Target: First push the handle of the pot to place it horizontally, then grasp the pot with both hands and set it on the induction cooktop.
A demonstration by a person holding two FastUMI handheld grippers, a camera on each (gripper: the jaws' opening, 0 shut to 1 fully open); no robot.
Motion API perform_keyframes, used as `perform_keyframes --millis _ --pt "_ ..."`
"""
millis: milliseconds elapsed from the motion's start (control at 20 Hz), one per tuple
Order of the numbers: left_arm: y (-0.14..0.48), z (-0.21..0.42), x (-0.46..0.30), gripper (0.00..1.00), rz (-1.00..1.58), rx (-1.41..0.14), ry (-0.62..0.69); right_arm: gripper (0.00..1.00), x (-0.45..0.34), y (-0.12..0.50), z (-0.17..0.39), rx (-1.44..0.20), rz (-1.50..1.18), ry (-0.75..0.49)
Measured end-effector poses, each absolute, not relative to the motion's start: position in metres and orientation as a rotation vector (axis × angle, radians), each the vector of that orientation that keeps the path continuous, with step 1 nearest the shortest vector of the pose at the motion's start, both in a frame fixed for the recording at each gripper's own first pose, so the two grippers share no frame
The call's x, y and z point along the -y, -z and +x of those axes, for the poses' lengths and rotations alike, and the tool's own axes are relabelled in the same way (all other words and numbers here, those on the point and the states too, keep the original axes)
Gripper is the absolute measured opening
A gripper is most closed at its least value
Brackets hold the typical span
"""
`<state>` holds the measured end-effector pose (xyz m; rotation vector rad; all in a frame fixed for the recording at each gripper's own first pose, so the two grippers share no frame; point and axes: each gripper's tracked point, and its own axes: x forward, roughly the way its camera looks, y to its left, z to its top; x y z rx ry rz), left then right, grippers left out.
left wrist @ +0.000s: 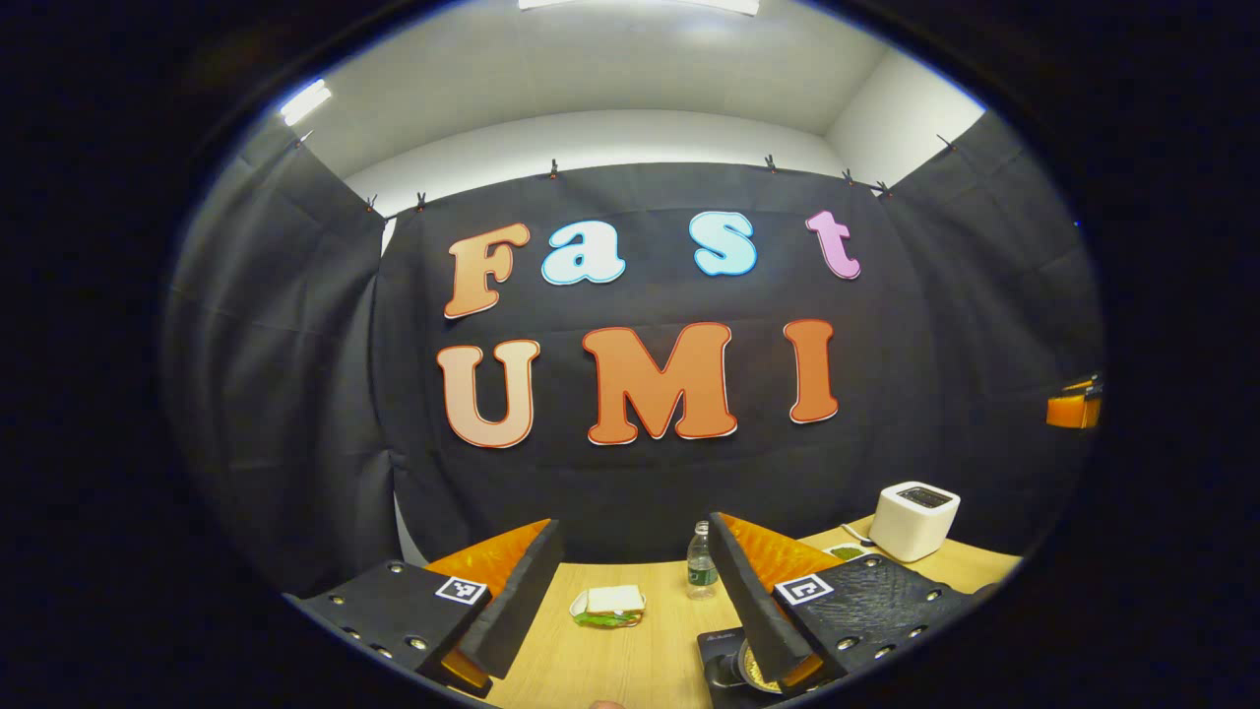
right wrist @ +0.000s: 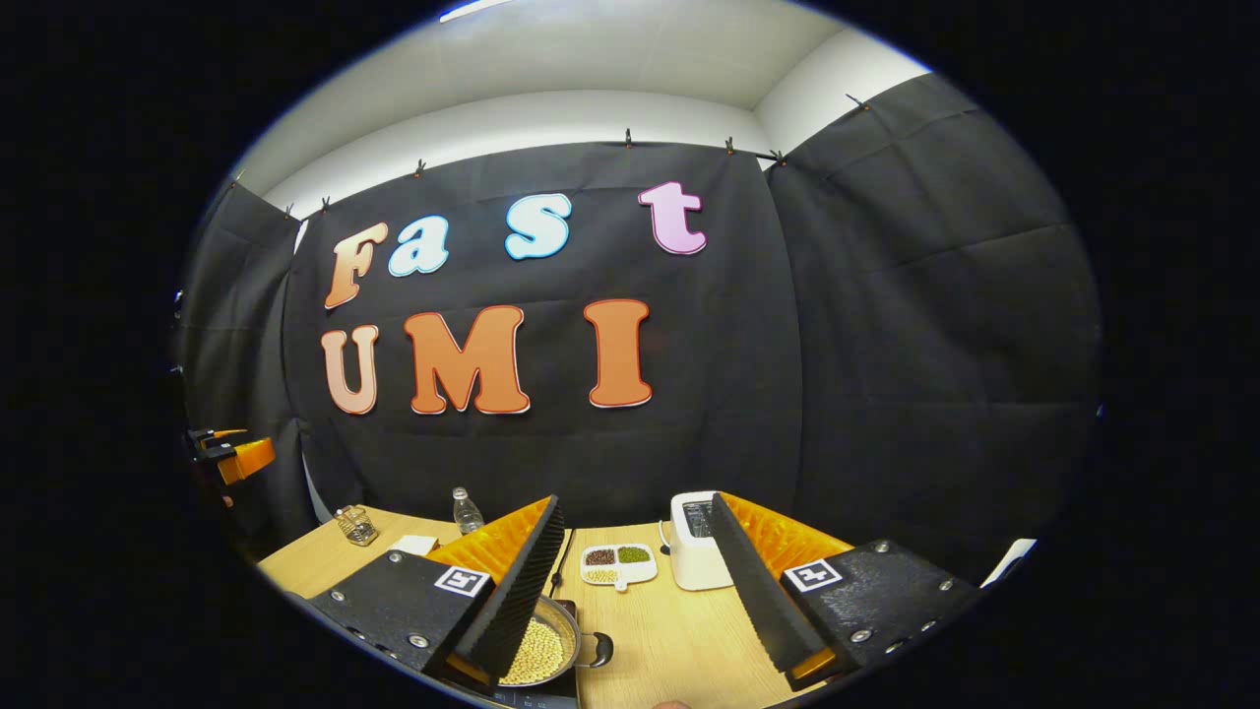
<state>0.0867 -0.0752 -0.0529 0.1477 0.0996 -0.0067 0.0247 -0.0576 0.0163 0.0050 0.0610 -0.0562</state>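
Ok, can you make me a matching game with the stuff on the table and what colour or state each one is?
Things:
1. boxy white toaster
2. round metal pot
3. clear plastic bottle
4. divided white dish

Descriptions:
A. full of pale beans
B. holds brown and green piles
C. green label
D. slot on top

Pairs: 1-D, 2-A, 3-C, 4-B

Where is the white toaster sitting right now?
The white toaster stands on the wooden table near the black back wall: in the right gripper view just right of the compartment dish of beans, and in the left gripper view at far right.
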Motion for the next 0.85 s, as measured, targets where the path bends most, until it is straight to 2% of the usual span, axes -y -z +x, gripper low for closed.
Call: perform_keyframes --millis 50,200,350,450,650,850 --pt "0.054 0.084 0.077 0.9 0.152 -0.105 0.013 0.93 0.057 -0.017 0.024 -0.058 0.006 0.054" --pt "0.045 0.08 0.089 0.94 -0.055 -0.149 0.088 0.93 0.051 -0.019 0.022 -0.052 0.003 0.041" --pt "0.016 0.079 0.028 0.91 0.065 -0.077 -0.033 0.93 0.048 -0.023 0.023 -0.035 -0.01 0.039" --pt "0.016 0.072 0.04 0.89 0.023 -0.088 -0.002 0.93 0.043 -0.023 0.024 -0.038 -0.01 0.03" --pt "0.016 0.07 0.022 0.88 -0.003 -0.073 -0.041 0.93 0.043 -0.023 0.02 -0.025 -0.002 0.033" --pt "0.026 0.063 0.033 0.9 -0.016 -0.088 -0.016 0.93 0.04 -0.018 0.016 -0.035 -0.015 0.006"
